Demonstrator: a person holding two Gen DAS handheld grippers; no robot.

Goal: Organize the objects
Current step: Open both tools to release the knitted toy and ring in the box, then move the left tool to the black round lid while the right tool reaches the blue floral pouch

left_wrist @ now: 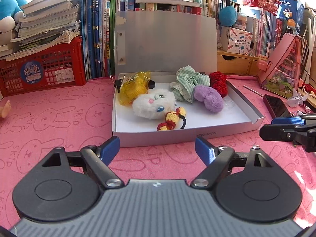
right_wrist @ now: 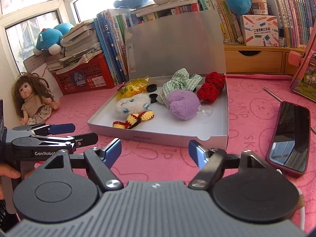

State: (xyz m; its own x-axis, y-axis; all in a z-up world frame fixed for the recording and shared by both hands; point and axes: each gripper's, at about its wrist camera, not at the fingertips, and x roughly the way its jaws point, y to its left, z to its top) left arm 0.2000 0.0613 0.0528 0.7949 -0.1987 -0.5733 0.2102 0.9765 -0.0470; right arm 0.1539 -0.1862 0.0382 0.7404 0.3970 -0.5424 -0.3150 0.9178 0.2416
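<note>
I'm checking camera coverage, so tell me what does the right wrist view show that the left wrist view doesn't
Only the right wrist view shows the whole doll seated by the wall, and all of the phone.

Only the left wrist view shows the pink house-shaped box in full and the white paper figure beside it.

Both show the open grey box with the white plush, purple plush and red crochet piece inside, and both grippers, left gripper and right gripper, open and empty.

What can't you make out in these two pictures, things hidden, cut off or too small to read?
- Black round item, left wrist view: mostly hidden behind the yellow packet.
- Doll, left wrist view: cut off by the left edge, only a foot shows.
- Box front-wall print, right wrist view: too small and upside down to read.
- Phone screen, right wrist view: dark, nothing legible.
- Pink case, right wrist view: cut by the right edge.
</note>
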